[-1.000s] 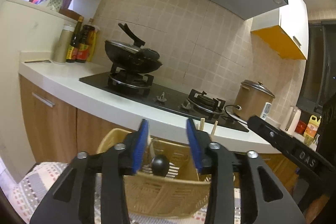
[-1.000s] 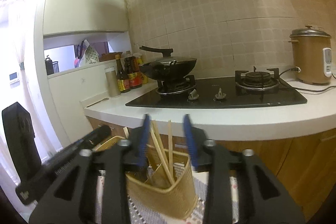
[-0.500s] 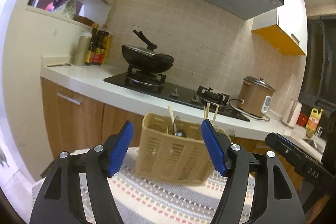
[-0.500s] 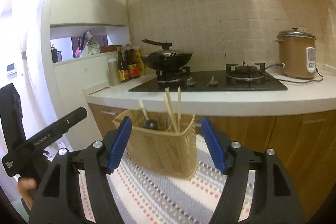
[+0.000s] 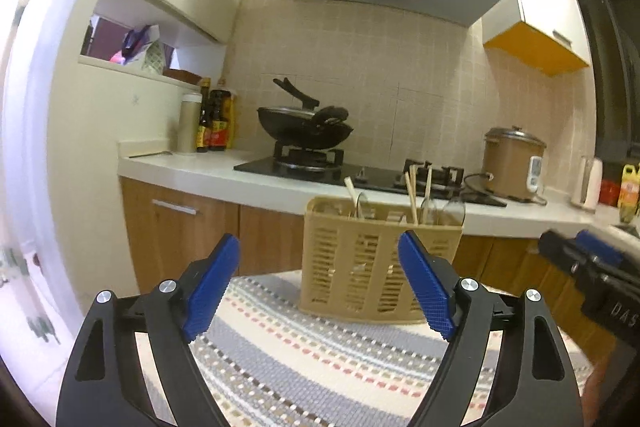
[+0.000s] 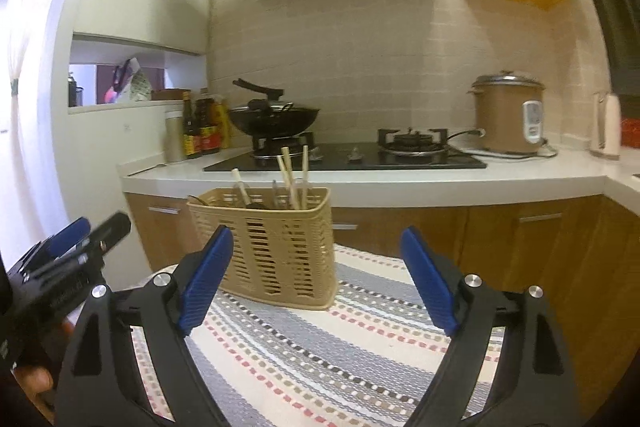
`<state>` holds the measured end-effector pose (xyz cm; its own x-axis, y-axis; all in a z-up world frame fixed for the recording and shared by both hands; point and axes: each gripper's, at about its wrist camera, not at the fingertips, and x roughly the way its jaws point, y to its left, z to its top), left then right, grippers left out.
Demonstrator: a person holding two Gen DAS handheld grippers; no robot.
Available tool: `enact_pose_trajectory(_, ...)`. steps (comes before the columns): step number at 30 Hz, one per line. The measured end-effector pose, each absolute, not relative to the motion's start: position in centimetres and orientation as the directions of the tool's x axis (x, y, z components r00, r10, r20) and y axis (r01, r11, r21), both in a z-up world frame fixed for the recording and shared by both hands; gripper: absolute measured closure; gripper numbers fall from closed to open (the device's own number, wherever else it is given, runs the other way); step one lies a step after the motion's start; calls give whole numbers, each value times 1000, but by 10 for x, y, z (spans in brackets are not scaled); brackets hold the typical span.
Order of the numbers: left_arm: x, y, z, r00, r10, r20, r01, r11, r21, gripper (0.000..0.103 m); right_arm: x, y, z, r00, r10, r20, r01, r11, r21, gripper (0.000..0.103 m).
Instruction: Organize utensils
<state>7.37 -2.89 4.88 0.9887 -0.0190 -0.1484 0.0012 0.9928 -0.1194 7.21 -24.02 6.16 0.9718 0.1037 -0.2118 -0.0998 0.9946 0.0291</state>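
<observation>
Now both tongs (image 5: 318, 287) (image 6: 316, 283) opening, empty

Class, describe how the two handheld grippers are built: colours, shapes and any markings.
Both the left gripper and the right gripper have black triangular frames with cut-outs, silver bolts, and flat blue ribbed fingers. White lettering marks the right gripper's body; no cables or sleeves show.

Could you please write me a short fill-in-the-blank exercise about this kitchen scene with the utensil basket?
1. The beige utensil basket stands on a ____ cloth.
2. Wooden chopsticks stick up out of the ____.
3. The black wok sits on the ____ burner of the stove as the right wrist view shows it.
4. The left claw and right claw are opening, with ____ between their pads.

Missing words: striped; basket; left; nothing
</observation>
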Motion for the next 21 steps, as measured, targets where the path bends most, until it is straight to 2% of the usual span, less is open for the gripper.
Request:
enact_pose_trajectory(5, 75, -31, 38, 987, -10, -162, -11, 992, -126, 17, 71, -234, 53, 977, 70, -200, -72, 997, -5, 17)
enact_pose_trajectory(10, 80, -31, 27, 980, 25, -198, -46, 994, -103, 16, 72, -237, 50, 981, 43, -190, -45, 999, -8, 17)
enact_pose_trajectory(12, 79, -31, 27, 981, 40, -189, -60, 993, -100, 12, 73, -238, 48, 981, 34, -191, -37, 999, -12, 17)
enact_pose_trajectory(21, 70, -32, 31, 987, 56, -152, -70, 994, -86, 8, 68, -237, 39, 984, 17, -177, -22, 999, -27, 17)
